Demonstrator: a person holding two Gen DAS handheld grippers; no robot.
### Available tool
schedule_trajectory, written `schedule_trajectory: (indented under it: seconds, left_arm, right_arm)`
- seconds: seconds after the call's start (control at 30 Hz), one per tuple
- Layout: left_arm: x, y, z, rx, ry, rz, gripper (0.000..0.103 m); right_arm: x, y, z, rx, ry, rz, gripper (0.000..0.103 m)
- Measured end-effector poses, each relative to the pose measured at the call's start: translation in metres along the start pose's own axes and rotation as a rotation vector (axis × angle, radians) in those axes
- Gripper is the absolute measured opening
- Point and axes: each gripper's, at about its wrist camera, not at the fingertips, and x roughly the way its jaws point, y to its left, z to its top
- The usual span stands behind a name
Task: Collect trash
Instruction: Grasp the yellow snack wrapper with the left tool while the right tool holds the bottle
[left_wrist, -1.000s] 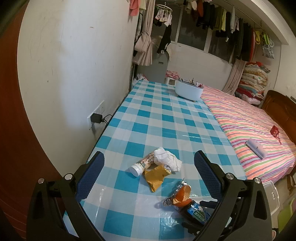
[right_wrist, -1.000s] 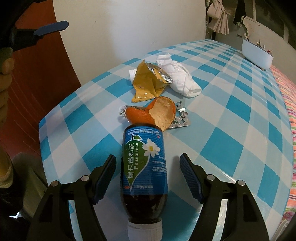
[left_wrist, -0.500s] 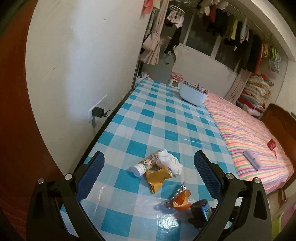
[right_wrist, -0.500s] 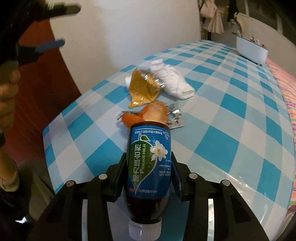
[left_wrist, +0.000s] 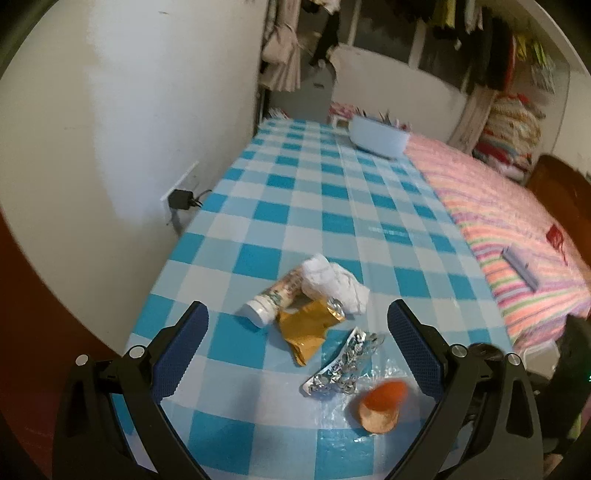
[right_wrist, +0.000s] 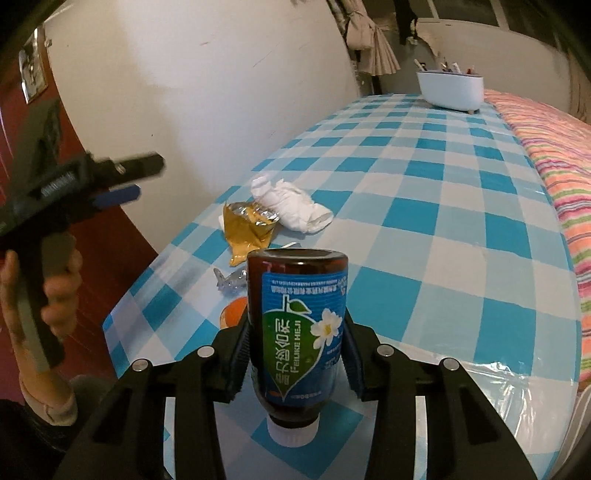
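Left wrist view: left gripper (left_wrist: 297, 328) spread wide and empty above the checked table (left_wrist: 332, 206), yellow wrapper (left_wrist: 306, 330), foil strip (left_wrist: 343, 363) and orange peel (left_wrist: 380, 406) between its fingers, right wrist view: right gripper (right_wrist: 295, 354) clenched on the brown bottle (right_wrist: 297, 332), cap toward the camera, tissue (right_wrist: 291, 203) beyond.

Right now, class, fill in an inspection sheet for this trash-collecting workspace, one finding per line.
Surface: checked blue tablecloth, against a white wall, bed alongside.
Job's things: brown syrup bottle lifted, cap toward camera; white small bottle, gold wrapper, crumpled tissue, foil blister pack and orange peel on the cloth.
Clutter: white tub with pens at the far end.
Grippers: right gripper shut on the bottle; left gripper open, empty, above the trash.
Cables: black plug in a wall socket.
Surroundings: hanging clothes, folded bedding.
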Motion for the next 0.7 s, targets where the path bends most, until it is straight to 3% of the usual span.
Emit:
schedule_trajectory:
  seconds: [0.53, 0.63, 0.7]
  left_arm:
    - [0.057, -0.011, -0.004, 0.006, 0.106, 0.017, 0.094]
    - [0.062, -0.01, -0.004, -0.007, 0.12, 0.01, 0.085]
    - [0.068, -0.009, -0.004, -0.012, 0.14, 0.006, 0.072]
  right_arm:
    - [-0.035, -0.018, -0.003, 0.046, -0.093, -0.004, 0.041]
    - [-0.041, -0.022, -0.001, 0.06, -0.114, -0.001, 0.041]
    - [-0.043, -0.023, -0.001, 0.067, -0.122, 0.002, 0.041]
